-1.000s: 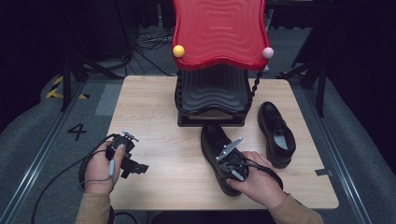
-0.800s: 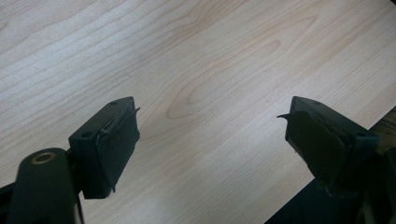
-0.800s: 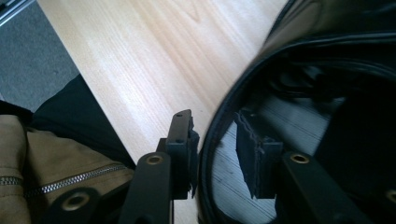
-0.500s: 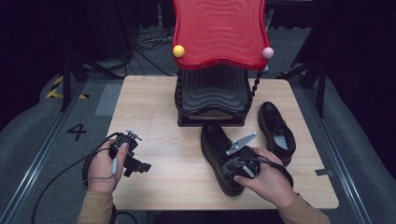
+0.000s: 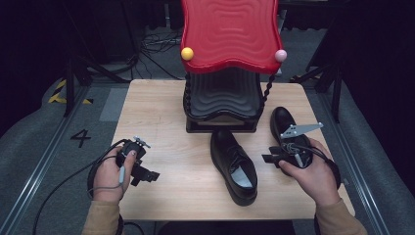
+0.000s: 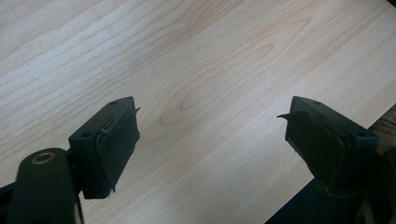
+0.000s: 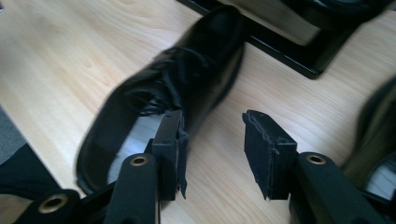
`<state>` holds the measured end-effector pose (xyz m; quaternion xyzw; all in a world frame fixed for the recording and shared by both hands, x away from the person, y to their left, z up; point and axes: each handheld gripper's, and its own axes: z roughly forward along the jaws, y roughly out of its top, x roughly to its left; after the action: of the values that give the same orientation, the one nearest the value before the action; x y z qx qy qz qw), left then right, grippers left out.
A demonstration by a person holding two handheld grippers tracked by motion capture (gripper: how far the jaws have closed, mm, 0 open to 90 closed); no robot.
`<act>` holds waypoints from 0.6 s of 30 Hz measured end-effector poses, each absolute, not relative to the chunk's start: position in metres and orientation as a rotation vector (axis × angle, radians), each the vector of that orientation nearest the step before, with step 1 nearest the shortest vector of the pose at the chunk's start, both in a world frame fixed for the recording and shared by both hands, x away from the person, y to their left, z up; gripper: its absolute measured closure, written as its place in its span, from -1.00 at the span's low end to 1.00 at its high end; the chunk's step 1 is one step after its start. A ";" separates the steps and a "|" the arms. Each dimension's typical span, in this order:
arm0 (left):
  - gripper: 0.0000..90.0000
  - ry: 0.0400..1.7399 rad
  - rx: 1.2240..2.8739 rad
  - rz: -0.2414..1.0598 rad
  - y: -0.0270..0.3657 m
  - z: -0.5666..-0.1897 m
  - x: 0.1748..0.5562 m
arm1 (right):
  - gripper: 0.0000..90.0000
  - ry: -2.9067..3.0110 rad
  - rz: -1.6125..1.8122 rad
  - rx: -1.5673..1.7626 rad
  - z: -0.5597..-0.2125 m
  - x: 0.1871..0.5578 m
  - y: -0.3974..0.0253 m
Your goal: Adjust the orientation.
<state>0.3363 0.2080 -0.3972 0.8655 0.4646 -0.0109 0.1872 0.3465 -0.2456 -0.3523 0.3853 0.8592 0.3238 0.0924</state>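
Tabletop [image 5: 161, 122]: black shoe [image 5: 234, 165] lengthwise, toe toward rack [image 5: 222, 100].

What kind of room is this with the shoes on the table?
Probably a lab or studio for recording hand tasks, not a home. A lone wooden table stands among dark surroundings, cables lie on the floor behind it, and a floor number 4 marks the spot.

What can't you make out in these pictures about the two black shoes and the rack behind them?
- Far shoe: in the high view the right gripper and hand cover its heel end; the right gripper view cuts it off at the right edge.
- Near shoe: blurred in the right gripper view, so its laces are unclear.
- Rack: the red top shelf hides what lies on its lower shelves in the high view.
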 end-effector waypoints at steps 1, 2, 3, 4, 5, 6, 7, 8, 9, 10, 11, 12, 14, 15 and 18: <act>-0.60 1.309 2.435 -0.030 0.208 -0.397 0.336 | 0.28 2.536 0.954 1.146 -0.352 0.348 -0.249; -0.60 1.309 2.435 -0.030 0.208 -0.397 0.336 | 0.28 2.536 0.954 1.146 -0.352 0.348 -0.249; -0.60 1.309 2.437 -0.030 0.208 -0.397 0.336 | 0.26 2.516 0.954 1.162 -0.353 0.350 -0.253; -0.60 1.304 2.440 -0.029 0.208 -0.397 0.336 | 0.25 2.503 0.940 1.182 -0.354 0.353 -0.257; -0.60 1.304 2.442 -0.027 0.208 -0.397 0.336 | 0.24 2.490 0.930 1.189 -0.355 0.355 -0.261; -0.60 1.310 2.442 -0.024 0.208 -0.397 0.336 | 0.22 2.467 0.919 1.192 -0.357 0.358 -0.267; -0.60 1.307 2.441 -0.021 0.209 -0.397 0.335 | 0.15 2.428 0.868 1.203 -0.362 0.363 -0.275; -0.60 1.307 2.441 -0.021 0.209 -0.397 0.335 | 0.13 2.423 0.841 1.222 -0.363 0.366 -0.279; -0.60 1.310 2.437 -0.025 0.209 -0.397 0.335 | 0.13 2.423 0.841 1.222 -0.363 0.366 -0.279; -0.60 1.309 2.440 -0.027 0.209 -0.397 0.335 | 0.13 2.414 0.805 1.253 -0.365 0.368 -0.283; -0.60 1.311 2.438 -0.033 0.209 -0.398 0.335 | 0.13 2.404 0.780 1.264 -0.366 0.370 -0.286; -0.60 1.315 2.435 -0.037 0.209 -0.398 0.335 | 0.12 2.394 0.763 1.274 -0.368 0.373 -0.290; -0.60 1.316 2.435 -0.037 0.209 -0.399 0.335 | 0.12 2.393 0.743 1.306 -0.371 0.376 -0.295; -0.60 1.313 2.441 -0.034 0.209 -0.399 0.335 | 0.12 2.398 0.733 1.324 -0.374 0.377 -0.296; -0.60 1.306 2.448 -0.025 0.209 -0.398 0.335 | 0.13 2.430 0.690 1.379 -0.383 0.382 -0.299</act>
<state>0.3354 0.2088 -0.3981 0.8674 0.4629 -0.0089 0.1825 0.3818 -0.2992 -0.3834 0.4750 0.8371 0.2375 0.1314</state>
